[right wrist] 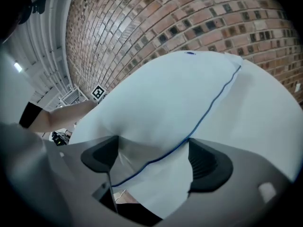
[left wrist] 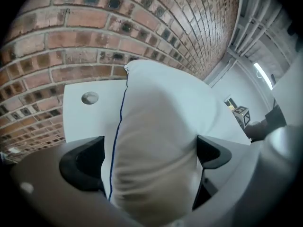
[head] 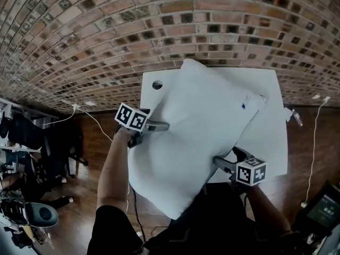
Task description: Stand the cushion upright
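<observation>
Nearest to us, the left gripper (head: 158, 126) and the right gripper (head: 229, 157) both stand wide open. Each has a fold of the cushion (head: 196, 137) loosely between its jaws, not pinched. The cushion lies slantwise on the white bench (head: 273, 142), with its near corner over the front edge and its far corner by the brick wall (head: 159, 25). We judge it light, soft and floppy, so we would grip its piped edge (right wrist: 213, 104) on both sides.
</observation>
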A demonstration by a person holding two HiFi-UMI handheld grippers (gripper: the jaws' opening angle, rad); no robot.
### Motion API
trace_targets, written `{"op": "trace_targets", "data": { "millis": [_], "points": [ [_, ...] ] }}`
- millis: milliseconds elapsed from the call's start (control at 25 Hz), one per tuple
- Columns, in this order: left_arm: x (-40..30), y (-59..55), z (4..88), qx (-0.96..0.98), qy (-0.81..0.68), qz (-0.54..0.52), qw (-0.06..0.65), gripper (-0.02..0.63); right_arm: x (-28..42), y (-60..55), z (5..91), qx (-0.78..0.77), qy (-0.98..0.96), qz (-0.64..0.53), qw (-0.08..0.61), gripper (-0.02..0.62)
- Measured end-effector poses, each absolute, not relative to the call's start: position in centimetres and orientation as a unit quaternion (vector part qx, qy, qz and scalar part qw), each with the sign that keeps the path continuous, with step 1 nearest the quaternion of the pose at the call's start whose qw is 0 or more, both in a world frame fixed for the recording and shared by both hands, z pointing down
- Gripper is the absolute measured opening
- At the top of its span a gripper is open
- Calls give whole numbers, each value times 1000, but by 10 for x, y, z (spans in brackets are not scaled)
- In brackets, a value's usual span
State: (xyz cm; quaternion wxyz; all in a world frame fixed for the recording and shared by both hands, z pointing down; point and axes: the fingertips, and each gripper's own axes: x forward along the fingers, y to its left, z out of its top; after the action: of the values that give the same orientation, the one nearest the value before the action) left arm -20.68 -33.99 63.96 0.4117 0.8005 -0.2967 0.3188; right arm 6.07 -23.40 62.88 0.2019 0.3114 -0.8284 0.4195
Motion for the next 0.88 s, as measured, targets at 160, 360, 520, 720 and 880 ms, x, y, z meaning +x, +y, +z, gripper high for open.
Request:
{"op": "trace_targets", "data": {
  "millis": [160, 360, 520, 720, 880],
  "points": [
    [-201, -335, 654, 790, -271, 303, 459, 578, 54, -236, 639, 296, -821, 443, 206, 459],
    [-195, -331, 654, 794, -260, 298, 462, 563, 45, -238, 647, 280, -820, 453, 209, 450],
    [-188, -327, 645, 804, -243, 296, 455, 472, 39, -238, 646, 265, -823, 458, 206, 383],
    [-180, -326, 632, 819, -244, 303, 421, 351, 35, -238, 641, 274, -830, 439, 207, 265],
    [-173, -326, 613, 836, -257, 307, 375, 262, 35, -235, 635, 284, -834, 425, 209, 180]
  ]
}}
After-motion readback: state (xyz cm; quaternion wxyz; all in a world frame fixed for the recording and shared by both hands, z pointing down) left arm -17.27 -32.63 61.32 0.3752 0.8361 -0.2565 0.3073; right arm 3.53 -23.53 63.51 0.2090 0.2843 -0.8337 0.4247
